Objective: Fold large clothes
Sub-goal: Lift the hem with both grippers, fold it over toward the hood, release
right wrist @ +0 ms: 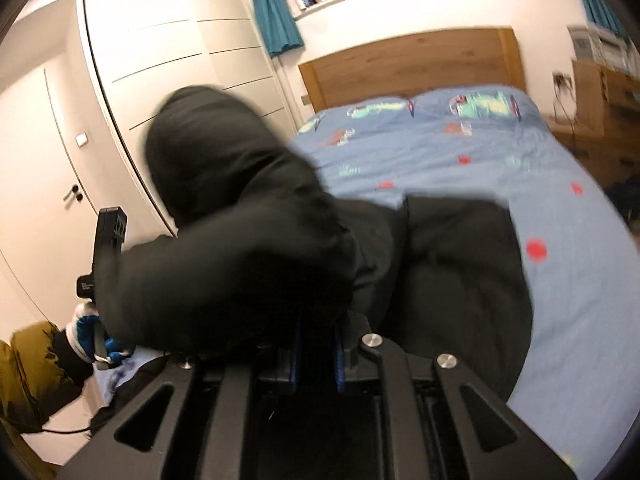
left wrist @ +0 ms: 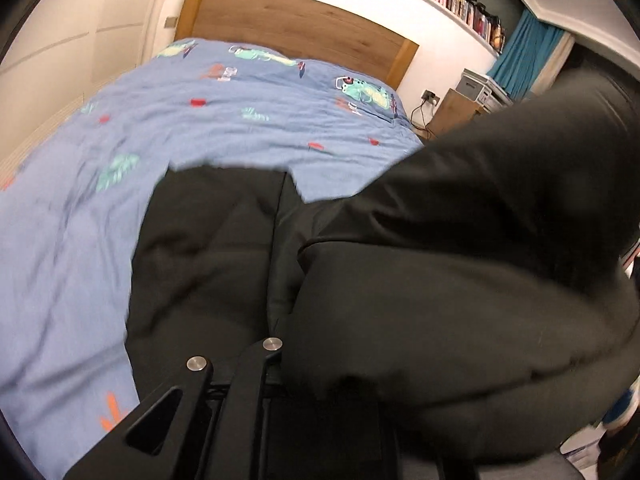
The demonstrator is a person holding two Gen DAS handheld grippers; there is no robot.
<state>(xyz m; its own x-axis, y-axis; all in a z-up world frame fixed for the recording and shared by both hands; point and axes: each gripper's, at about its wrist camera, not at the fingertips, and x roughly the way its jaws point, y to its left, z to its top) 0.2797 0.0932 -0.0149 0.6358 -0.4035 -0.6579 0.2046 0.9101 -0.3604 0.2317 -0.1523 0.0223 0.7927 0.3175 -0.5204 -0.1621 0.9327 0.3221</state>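
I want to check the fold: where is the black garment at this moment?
In both wrist views the black garment lies partly on the blue bedcover near the foot of the bed, with one end raised in front of the cameras.

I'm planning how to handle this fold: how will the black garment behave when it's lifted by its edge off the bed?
Probably floppy: the black garment sags in soft bulges from the right gripper rather than holding shape. It looks thick and padded, so likely bulky, maybe heavyish. Its smooth fabric may slide over the blue duvet.

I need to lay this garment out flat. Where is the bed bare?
Bare blue duvet lies between the black garment and the wooden headboard, and along its wardrobe side. Near both grippers, the bunched garment crowds the bed.
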